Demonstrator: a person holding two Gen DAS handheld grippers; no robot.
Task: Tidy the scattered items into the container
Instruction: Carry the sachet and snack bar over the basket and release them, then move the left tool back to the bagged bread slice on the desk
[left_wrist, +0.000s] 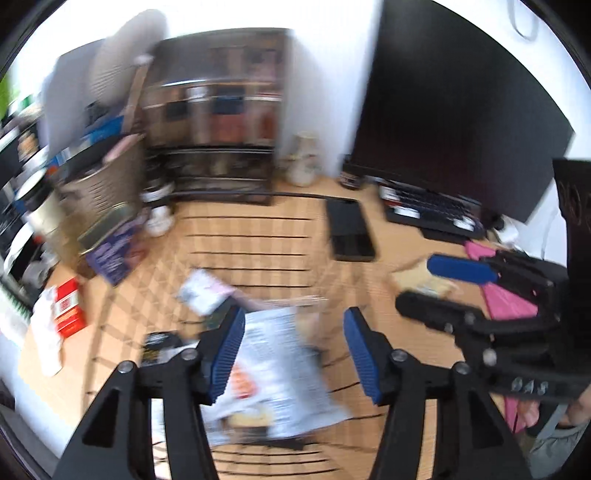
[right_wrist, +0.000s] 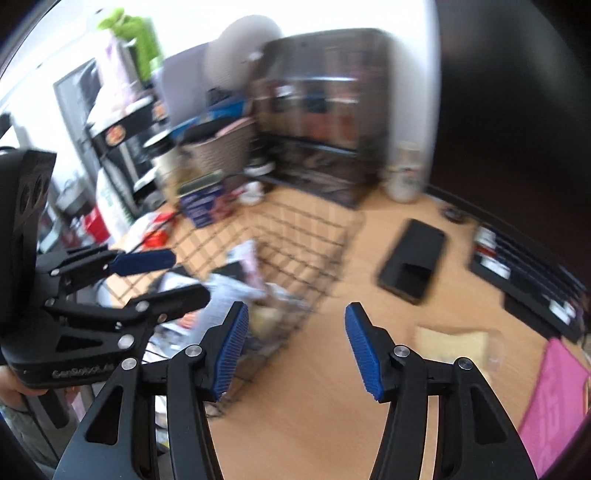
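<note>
A black wire basket (left_wrist: 258, 229) (right_wrist: 306, 229) stands on the wooden table. In it lie a white printed packet (left_wrist: 280, 369) and other blurred packets (right_wrist: 240, 284). My left gripper (left_wrist: 295, 354) (right_wrist: 166, 278) hovers over the basket, open, with the white packet showing below between its blue pads, not pressed by them. My right gripper (right_wrist: 295, 350) (left_wrist: 432, 286) is open and holds nothing, just right of the basket's near corner. On the table to the right lie a pale beige packet (right_wrist: 454, 347) (left_wrist: 421, 277) and a pink packet (right_wrist: 554, 398) (left_wrist: 506, 299).
A black phone (right_wrist: 413, 258) (left_wrist: 351, 229) lies right of the basket, with a keyboard (left_wrist: 432, 210) and dark monitor (left_wrist: 461, 92) behind. A purple box (left_wrist: 114, 251) and red box (left_wrist: 68, 306) sit to the left. Dark shelving (left_wrist: 218, 118) stands at the back.
</note>
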